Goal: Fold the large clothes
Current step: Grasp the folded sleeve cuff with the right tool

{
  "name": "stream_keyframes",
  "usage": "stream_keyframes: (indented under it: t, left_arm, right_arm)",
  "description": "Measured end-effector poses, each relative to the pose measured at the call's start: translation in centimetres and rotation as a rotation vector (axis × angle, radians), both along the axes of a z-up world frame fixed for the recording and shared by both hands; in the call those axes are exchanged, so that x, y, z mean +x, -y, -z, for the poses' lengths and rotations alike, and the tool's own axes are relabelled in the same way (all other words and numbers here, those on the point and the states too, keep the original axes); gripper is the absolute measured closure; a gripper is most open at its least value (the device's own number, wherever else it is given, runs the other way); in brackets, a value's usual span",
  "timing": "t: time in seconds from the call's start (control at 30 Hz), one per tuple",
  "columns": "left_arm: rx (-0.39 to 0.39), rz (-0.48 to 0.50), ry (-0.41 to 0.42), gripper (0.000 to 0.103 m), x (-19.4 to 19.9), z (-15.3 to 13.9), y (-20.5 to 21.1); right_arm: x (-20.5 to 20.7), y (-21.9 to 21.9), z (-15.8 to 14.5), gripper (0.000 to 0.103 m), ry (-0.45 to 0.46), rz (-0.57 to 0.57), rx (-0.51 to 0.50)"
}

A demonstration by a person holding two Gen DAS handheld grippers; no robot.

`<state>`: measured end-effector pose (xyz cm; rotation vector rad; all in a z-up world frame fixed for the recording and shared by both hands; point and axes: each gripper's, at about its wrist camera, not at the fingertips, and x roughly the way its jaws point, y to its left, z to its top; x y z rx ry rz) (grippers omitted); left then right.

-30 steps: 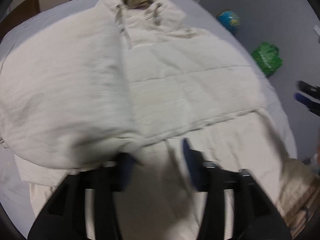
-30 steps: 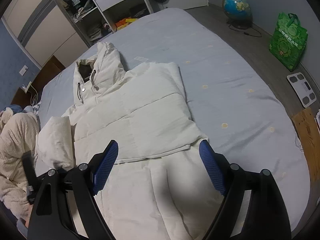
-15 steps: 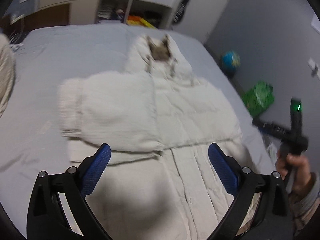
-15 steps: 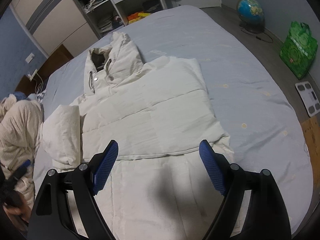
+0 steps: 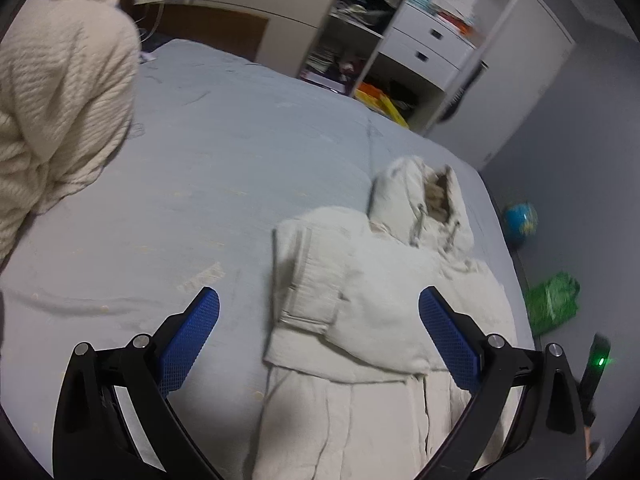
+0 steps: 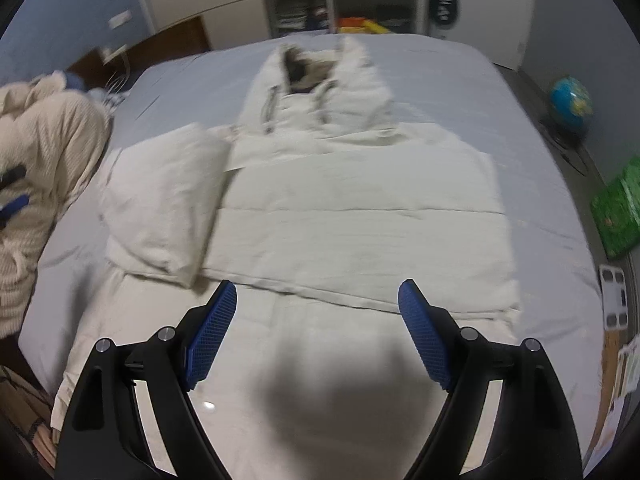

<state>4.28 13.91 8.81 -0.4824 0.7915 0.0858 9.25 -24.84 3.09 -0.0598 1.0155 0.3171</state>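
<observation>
A cream hooded puffer jacket (image 5: 380, 300) lies front up on the grey-blue bed sheet (image 5: 200, 160), its hood (image 5: 424, 200) at the far end. A folded sleeve (image 6: 164, 208) rests on the jacket's left side, and a second folded panel covers the chest (image 6: 360, 216). My left gripper (image 5: 318, 296) hovers open above the jacket's left edge, nothing between its blue pads. Over the lower part of the jacket, my right gripper (image 6: 317, 285) is open and holds nothing. Its body with a green light shows at the right edge of the left wrist view (image 5: 598, 360).
A cream knit blanket (image 5: 56, 100) is heaped at the bed's left side. On the floor to the right are a globe (image 6: 570, 98), a green bag (image 6: 616, 208) and a white scale (image 6: 614, 296). Shelves and white drawers (image 5: 420, 40) stand beyond the bed.
My left gripper let go of the sleeve, opened wide and drew back up and to the left; the sleeve now lies folded on the jacket. My right gripper swung over the jacket's lower middle.
</observation>
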Motion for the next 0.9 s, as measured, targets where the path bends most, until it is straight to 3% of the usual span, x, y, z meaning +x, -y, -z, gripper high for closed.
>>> stream_keyframes:
  t: [0.5, 0.67, 0.73, 0.9]
  left_arm:
    - [-0.047, -0.127, -0.018, 0.007, -1.8, 0.5, -6.5]
    - [-0.073, -0.149, -0.018, 0.007, -1.9, 0.6, -7.7]
    - [-0.081, -0.151, -0.015, 0.007, -1.7, 0.7, -7.9]
    - [-0.104, -0.148, -0.026, 0.007, -0.8, 1.1, -7.9]
  right_arm:
    - [0.9, -22.0, 2.9, 0.024, 0.007, -0.318, -0.119]
    - [0.9, -27.1, 4.7, 0.024, 0.047, -0.368, -0.25]
    - [1.1, -29.0, 5.9, 0.019, 0.062, -0.387, -0.331]
    - [1.4, -30.7, 7.5, 0.023, 0.129, -0.405, -0.435]
